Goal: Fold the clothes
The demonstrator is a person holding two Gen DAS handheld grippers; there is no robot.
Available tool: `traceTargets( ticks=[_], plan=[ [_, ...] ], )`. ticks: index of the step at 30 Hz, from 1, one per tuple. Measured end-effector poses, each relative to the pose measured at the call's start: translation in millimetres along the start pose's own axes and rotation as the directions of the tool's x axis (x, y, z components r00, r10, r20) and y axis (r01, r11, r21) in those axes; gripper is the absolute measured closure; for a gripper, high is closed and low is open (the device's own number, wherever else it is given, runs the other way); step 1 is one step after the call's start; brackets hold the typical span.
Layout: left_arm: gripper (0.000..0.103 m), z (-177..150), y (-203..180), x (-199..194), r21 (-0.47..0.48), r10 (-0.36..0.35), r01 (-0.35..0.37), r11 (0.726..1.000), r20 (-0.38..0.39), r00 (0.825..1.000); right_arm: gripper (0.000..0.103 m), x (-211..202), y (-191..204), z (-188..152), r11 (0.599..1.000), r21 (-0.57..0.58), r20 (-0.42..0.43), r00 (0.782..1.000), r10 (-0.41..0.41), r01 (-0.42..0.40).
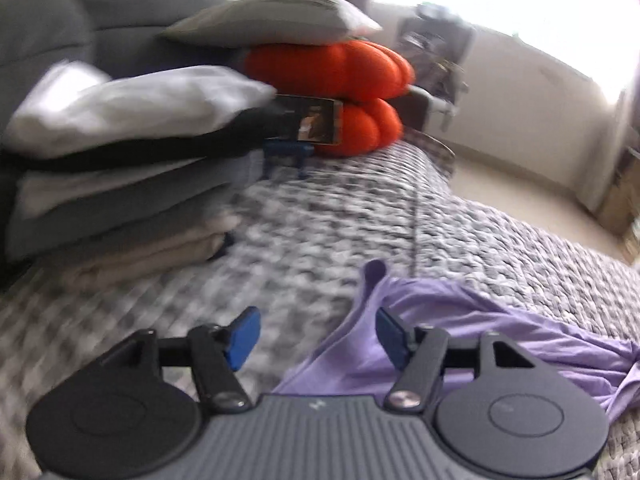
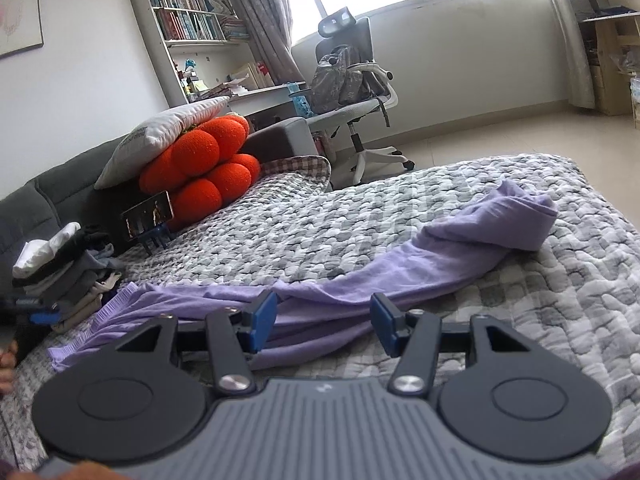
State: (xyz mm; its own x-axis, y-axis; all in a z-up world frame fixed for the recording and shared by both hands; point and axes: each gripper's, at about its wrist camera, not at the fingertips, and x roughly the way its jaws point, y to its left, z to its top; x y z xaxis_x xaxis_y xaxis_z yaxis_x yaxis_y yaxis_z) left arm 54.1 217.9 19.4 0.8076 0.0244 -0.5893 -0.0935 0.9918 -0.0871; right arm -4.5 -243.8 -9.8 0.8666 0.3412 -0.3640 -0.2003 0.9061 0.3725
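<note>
A long lilac garment [image 2: 400, 264] lies stretched across the grey quilted bedspread [image 2: 320, 208], with one end bunched at the right and a ribbed hem at the left. My right gripper [image 2: 324, 320] hovers low over its middle, open, and its blue pads [image 2: 264, 320] do not touch the cloth. In the blurred left wrist view, my left gripper [image 1: 316, 334] is open above the garment's [image 1: 460, 320] left end with nothing pinched. A stack of folded clothes [image 1: 120, 200] sits ahead to the left, also seen as the stack [image 2: 68, 276] in the right wrist view.
Orange cushions [image 2: 200, 168] with a white pillow [image 2: 160, 136] on top lean on the dark grey headboard [image 2: 60, 180]. A phone on a blue stand [image 2: 148, 216] stands before them. An office chair [image 2: 352, 92], a desk and a bookshelf [image 2: 188, 12] stand past the bed's far edge.
</note>
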Motion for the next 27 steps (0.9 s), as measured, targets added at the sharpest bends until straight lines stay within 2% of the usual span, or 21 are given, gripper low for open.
traceTargets(
  ticks=[4,10,12,13,14,18,22,27],
  plan=[
    [0.035,14.7,-24.8,37.6,0.076,-0.052,0.057,0.995,-0.065,0.997,0.047,-0.7,0.3,0.0,1.000,-0.004,0.005,1.000,0.001,-0.001],
    [0.037,10.4,-45.6,77.8,0.132,-0.021,0.038,0.991,-0.133,0.991,0.047,-1.1,-2.5,0.2,1.000,0.005,0.011,1.000,-0.002,0.002],
    [0.054,7.3,-43.9,82.8,0.115,-0.014,0.029,0.993,-0.129,0.991,0.047,-1.2,-4.1,-0.4,1.000,0.009,0.010,1.000,-0.004,0.004],
    [0.084,6.2,-43.0,85.1,0.108,-0.006,0.020,0.994,-0.131,0.991,0.047,-1.3,-4.8,-0.8,1.000,0.010,0.010,1.000,-0.005,0.005],
    [0.097,5.7,-41.6,85.7,0.104,0.004,0.009,0.995,-0.124,0.992,0.047,-1.0,-5.0,-1.1,1.000,0.013,0.009,1.000,-0.005,0.004],
    [0.098,5.5,-31.8,80.2,0.101,0.067,-0.062,0.993,-0.048,0.997,0.047,0.2,-2.4,-1.8,1.000,0.013,0.008,1.000,-0.001,0.000],
    [0.098,12.0,-12.4,76.3,0.063,0.126,-0.126,0.990,0.003,0.992,0.047,-2.8,1.5,-0.3,1.000,0.008,0.024,1.000,-0.002,0.001],
    [0.098,20.2,4.5,82.6,0.083,0.251,-0.253,0.964,0.030,0.967,0.047,-5.4,6.4,2.4,1.000,-0.007,0.052,0.999,-0.011,0.012]
  ],
)
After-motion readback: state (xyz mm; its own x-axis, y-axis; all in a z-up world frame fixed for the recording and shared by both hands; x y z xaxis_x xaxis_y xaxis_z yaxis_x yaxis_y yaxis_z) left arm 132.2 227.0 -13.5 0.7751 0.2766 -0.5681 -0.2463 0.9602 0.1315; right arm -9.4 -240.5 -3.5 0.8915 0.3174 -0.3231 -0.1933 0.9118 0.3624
